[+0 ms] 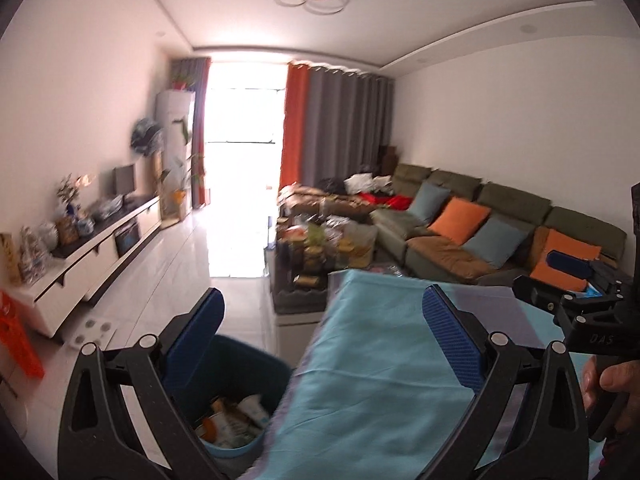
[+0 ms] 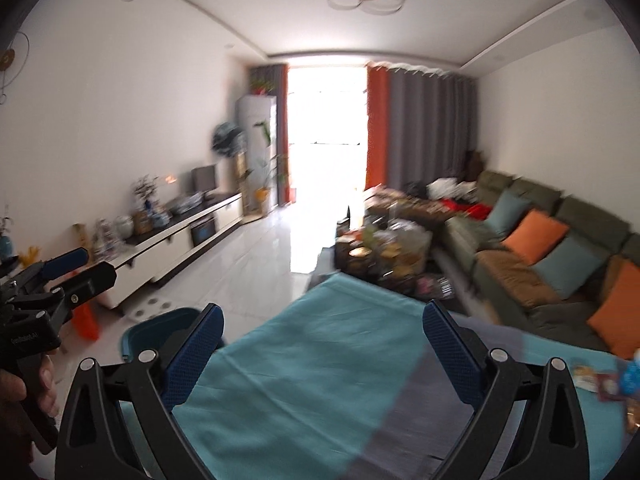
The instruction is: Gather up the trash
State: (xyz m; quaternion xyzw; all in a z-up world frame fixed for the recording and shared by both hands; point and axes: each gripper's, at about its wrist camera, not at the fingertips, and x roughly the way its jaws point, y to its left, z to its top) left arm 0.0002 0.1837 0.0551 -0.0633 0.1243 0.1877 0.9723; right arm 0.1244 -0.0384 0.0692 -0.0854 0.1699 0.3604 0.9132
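A dark blue bin (image 1: 248,364) stands on the floor left of the table with the teal cloth (image 1: 372,368); wrappers and packets (image 1: 236,416) lie inside it. My left gripper (image 1: 324,312) is open and empty, held over the bin's right rim and the table's left edge. My right gripper (image 2: 322,326) is open and empty above the teal cloth (image 2: 320,344). Several small wrappers (image 2: 600,376) lie on the cloth at the far right. The bin's rim (image 2: 160,324) shows left of the table. The other gripper shows in each view, the right one (image 1: 568,280) and the left one (image 2: 68,268).
A green sofa (image 1: 480,216) with orange and blue cushions lines the right wall. A cluttered coffee table (image 1: 320,248) stands beyond the table. A white TV cabinet (image 1: 96,256) runs along the left wall. An orange stool (image 1: 16,340) stands at far left.
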